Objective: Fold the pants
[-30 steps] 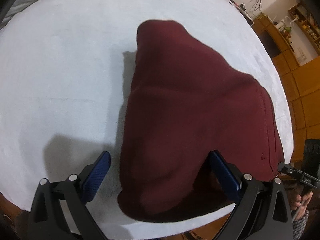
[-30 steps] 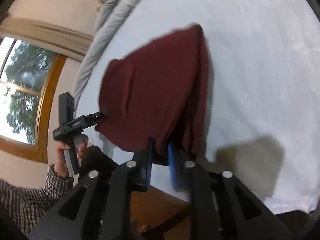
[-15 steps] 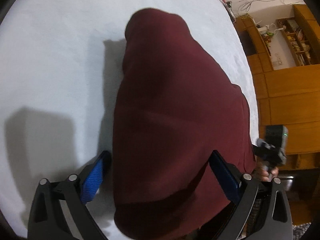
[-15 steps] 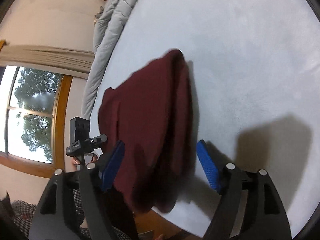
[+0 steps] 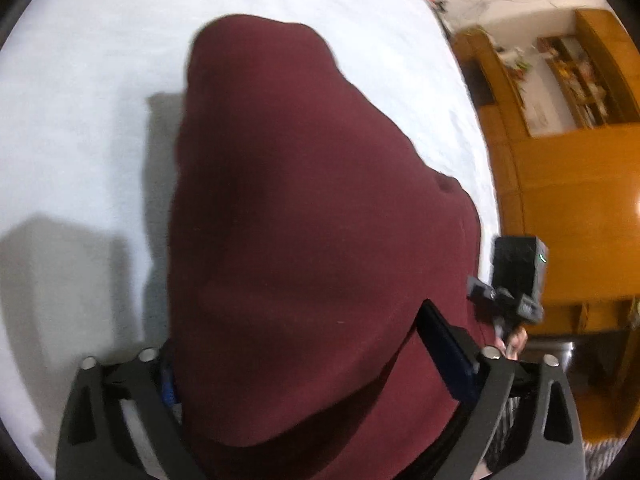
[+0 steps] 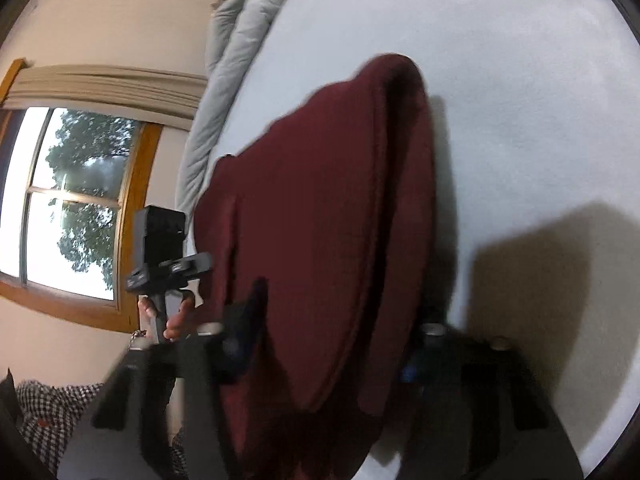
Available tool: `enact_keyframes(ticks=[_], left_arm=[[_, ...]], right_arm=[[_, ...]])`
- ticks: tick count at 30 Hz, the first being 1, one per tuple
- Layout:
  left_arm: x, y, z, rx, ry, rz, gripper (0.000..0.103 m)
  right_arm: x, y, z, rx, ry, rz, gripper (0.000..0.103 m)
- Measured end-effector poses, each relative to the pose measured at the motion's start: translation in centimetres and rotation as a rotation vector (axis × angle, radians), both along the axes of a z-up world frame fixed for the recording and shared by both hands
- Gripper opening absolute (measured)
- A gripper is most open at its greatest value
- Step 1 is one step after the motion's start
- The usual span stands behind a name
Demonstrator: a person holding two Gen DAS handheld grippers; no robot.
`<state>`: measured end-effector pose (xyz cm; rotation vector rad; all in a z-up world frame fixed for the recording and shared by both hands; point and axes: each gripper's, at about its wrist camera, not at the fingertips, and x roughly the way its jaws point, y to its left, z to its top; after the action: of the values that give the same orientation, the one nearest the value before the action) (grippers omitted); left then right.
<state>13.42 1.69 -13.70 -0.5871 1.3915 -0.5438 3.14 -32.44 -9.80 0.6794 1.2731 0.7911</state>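
Observation:
Dark red pants (image 5: 312, 220) lie folded in a thick stack on a white bed (image 5: 80, 80). My left gripper (image 5: 298, 336) straddles the stack's near end. Its jaws are closing with the cloth bulging between them, and its left pad (image 5: 168, 384) is half hidden by fabric. In the right wrist view the pants (image 6: 332, 200) run away from me. My right gripper (image 6: 344, 304), blurred, straddles the near end too, and its jaws are closing around the cloth. Each wrist view shows the other gripper's black body in a hand at the bed's edge.
A grey quilt (image 6: 236, 40) is bunched along the bed's far side, below a wood-framed window (image 6: 72, 204). Wooden cabinets and shelves (image 5: 568, 160) stand beyond the bed's right edge. A checked sleeve (image 6: 48, 412) shows at the lower left.
The right gripper let go of the pants' edge, opened wide, sank over the stack and has narrowed again. The left gripper tipped downward and its jaws have drawn closer around the cloth.

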Motion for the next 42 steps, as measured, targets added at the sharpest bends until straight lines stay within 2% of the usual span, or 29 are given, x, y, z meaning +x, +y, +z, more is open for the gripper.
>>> enact_keyframes(ticks=[2,4,8,10,14,18,22,27,28,31,32,33,34,35,37,39,42], left_arm=[[-0.3,0.4,0.7,0.031,-0.007,0.032,0.056],[-0.6,1.1,1.4,0.014,-0.025,0.045,0.044],[-0.7,1.0,3.4,0.002,-0.094,0.038,0.037],[-0.3,1.2,4.6,-0.045,-0.132,0.045,0.037],[2.2,1.7,7.8,-0.086,-0.232,0.066,0.037],[6.8,0.9,9.1,-0.055,-0.288,0.083,0.037],[10.6,1.4,8.4,-0.006,-0.295,0.089,0.037],[13.3,1.4,4.0,0.076,-0.195,0.071,0.038],[13.6,1.5,2.7,0.099,-0.177,0.069,0.040],[13.6,2.6,0.4,0.084,-0.144,0.098,0.049],[13.4,2.3,0.3,0.086,-0.148,0.100,0.053],[13.3,2.2,0.3,0.092,-0.156,0.099,0.054],[13.0,2.2,0.3,0.105,-0.163,0.096,0.061],[12.8,1.9,0.5,0.136,-0.177,0.098,0.074],[11.7,2.3,1.2,0.187,-0.204,0.115,0.082],[11.0,2.5,2.0,0.203,-0.205,0.127,0.084],[8.7,3.8,4.2,0.267,-0.243,0.199,0.083]], right_arm=[[-0.6,0.3,1.3,-0.018,-0.043,0.001,0.038],[-1.2,0.7,3.1,-0.031,-0.095,0.005,0.036],[-1.6,1.3,7.1,-0.041,-0.189,0.019,0.034],[-0.9,1.3,8.7,-0.048,-0.217,0.006,0.034],[1.8,-0.1,11.6,-0.052,-0.278,-0.023,0.034],[7.0,-0.2,12.6,-0.094,-0.308,-0.037,0.034],[11.8,-0.3,10.2,-0.106,-0.261,-0.058,0.035],[14.8,-0.6,4.0,-0.154,-0.123,-0.082,0.036],[15.0,-1.0,3.0,-0.161,-0.109,-0.094,0.036],[15.0,-2.3,1.1,-0.097,-0.069,-0.136,0.044],[14.8,-2.3,0.9,-0.124,-0.076,-0.134,0.052],[14.6,-2.4,0.8,-0.137,-0.081,-0.137,0.057],[14.1,-2.3,1.0,-0.131,-0.088,-0.134,0.058],[13.7,-2.4,1.3,-0.141,-0.103,-0.131,0.061],[12.8,-2.8,2.0,-0.185,-0.131,-0.142,0.069],[11.5,-3.9,3.1,-0.224,-0.156,-0.167,0.076],[8.5,-5.3,5.3,-0.291,-0.219,-0.226,0.076]])
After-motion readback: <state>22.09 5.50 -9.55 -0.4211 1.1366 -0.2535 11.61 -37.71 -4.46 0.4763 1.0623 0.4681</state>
